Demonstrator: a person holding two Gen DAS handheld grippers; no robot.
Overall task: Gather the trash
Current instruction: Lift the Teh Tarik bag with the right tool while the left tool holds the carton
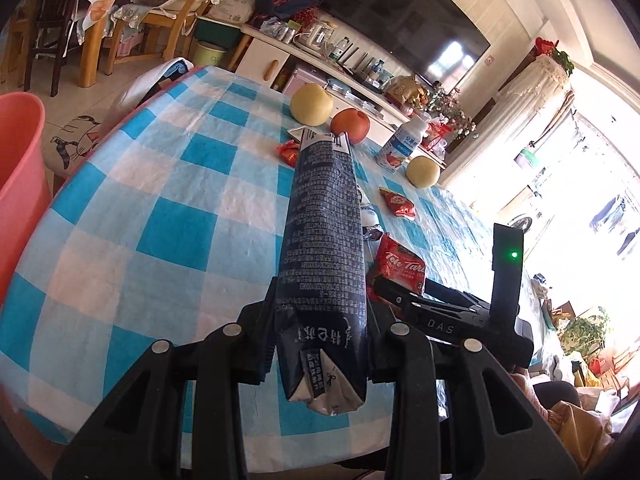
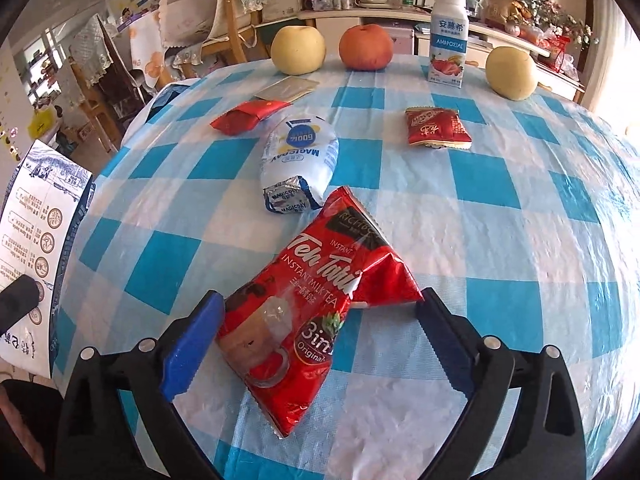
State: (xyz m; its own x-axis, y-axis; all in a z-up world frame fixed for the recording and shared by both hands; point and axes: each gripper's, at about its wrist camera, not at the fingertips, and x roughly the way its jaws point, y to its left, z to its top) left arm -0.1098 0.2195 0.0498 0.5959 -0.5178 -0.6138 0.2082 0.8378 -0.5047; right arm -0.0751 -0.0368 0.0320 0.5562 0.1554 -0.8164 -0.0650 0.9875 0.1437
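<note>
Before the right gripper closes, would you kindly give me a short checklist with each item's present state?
1. Right gripper open: ok.
2. Crumpled red Teh Tarik milk-tea sachet between its blue-padded fingers: ok.
3. White-and-blue Magicday wrapper outside the fingers: ok.
4. Left gripper shut on the dark blue flattened milk carton: ok.
5. Pink plastic bin beside the checked tablecloth: ok.
6. Bin contents: cannot tell.

The right gripper (image 2: pixel 320 322) stood wide around the tea packet (image 2: pixel 308 308) on the checked table (image 2: pixel 520 240); fruit (image 2: pixel 298 50) and a bottle (image 2: pixel 448 40) lined the far edge.
</note>
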